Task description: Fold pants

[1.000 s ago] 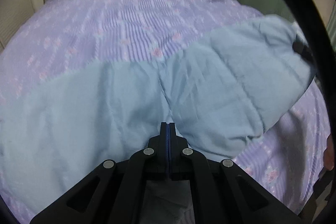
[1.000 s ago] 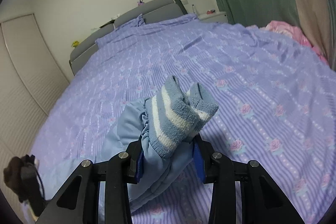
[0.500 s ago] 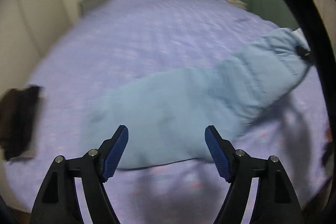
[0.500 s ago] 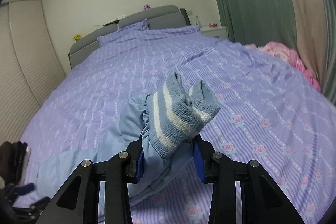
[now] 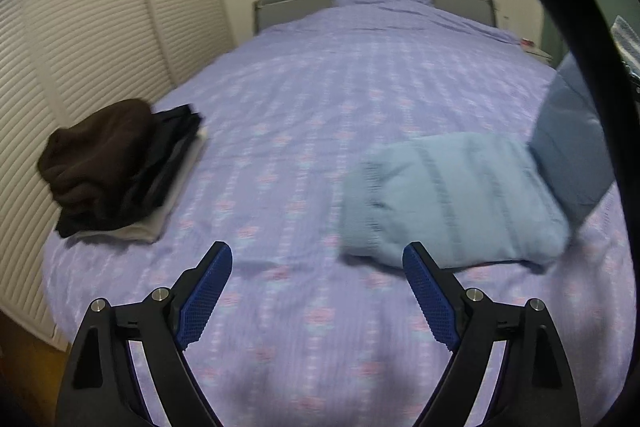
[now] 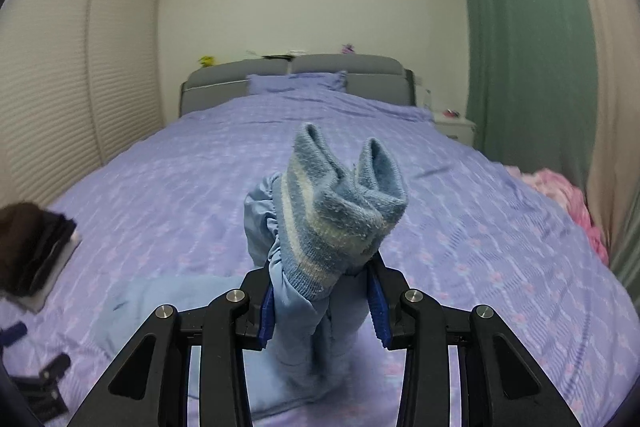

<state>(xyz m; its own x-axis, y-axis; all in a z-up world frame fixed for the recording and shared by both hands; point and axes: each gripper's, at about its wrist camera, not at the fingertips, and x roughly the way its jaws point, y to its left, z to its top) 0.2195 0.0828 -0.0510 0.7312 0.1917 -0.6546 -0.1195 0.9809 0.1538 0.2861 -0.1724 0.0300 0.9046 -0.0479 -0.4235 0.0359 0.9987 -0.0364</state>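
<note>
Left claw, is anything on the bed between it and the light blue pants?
Nothing visible. The left claw hangs open over bare purple bedspread, with the light blue pants just ahead to its right. The dark folded clothes pile lies far left, out of the way.

Readable text: none in either view.
Light blue quilted pants point(image 5: 456, 195): no label or brand legible.
Dark folded clothes pile point(image 5: 116, 163), left of the pants: no print legible.
Purple floral bedspread point(image 6: 460, 219): pattern only, no lettering.
</note>
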